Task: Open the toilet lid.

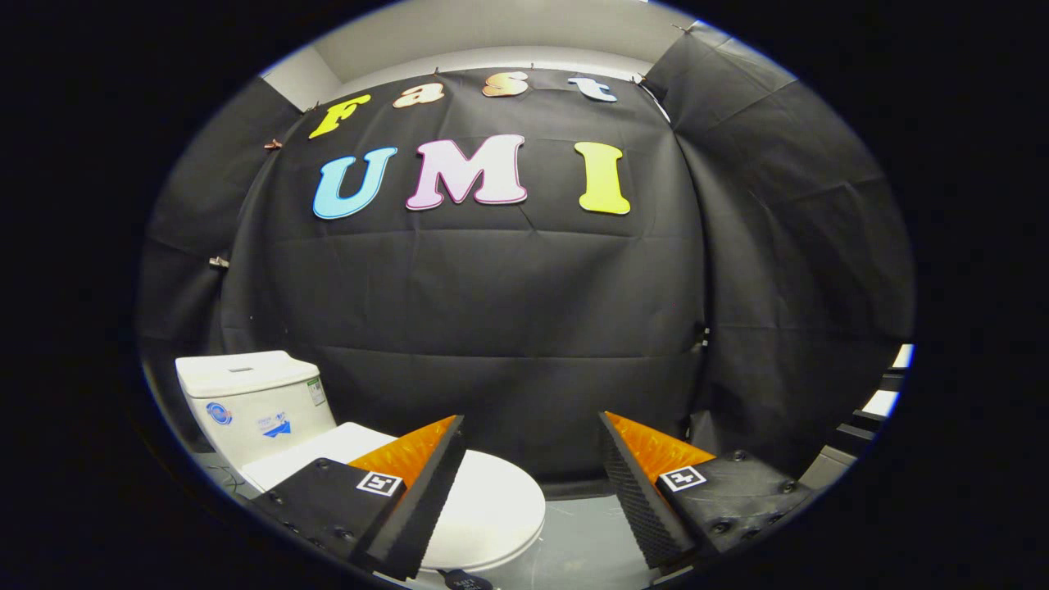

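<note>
While the toilet lid lay closed below the tank, at about eight o'clock under the left finger, the tongs hung spread and empty in approach, needing next to reach the lid's front rim.

Even, fairly bright light, seemingly from overhead; soft glare on the white toilet lid. Fisheye bending warps the edges strongly. Focus is sharp, no blur.

Creased black cloth wall on clips, pale ceiling above, glossy grey floor below.
</note>
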Tool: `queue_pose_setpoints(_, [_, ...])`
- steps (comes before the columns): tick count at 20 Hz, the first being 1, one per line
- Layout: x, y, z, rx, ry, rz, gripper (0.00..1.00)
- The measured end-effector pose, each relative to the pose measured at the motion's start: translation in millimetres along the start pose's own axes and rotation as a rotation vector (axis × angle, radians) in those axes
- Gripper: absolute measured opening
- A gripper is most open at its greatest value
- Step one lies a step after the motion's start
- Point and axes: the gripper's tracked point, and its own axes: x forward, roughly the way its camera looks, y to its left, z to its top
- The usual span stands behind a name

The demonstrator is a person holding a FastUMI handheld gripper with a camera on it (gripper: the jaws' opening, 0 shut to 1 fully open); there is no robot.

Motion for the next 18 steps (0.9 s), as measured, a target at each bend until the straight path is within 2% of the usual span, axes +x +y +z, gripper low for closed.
queue_pose_setpoints(6, [3, 6, 26, -0.003, -0.022, 0.001, 0.98])
queue_pose_setpoints(11, [4, 3, 37, 0.074, 0.001, 0.013, 0.98])
queue_pose_setpoints(14, [-4, -15, 15, 0.132, 0.068, -0.002, 0.98])
queue_pose_setpoints(18, [-31, -23, -56, 0.241, 0.245, -0.008, 0.98])
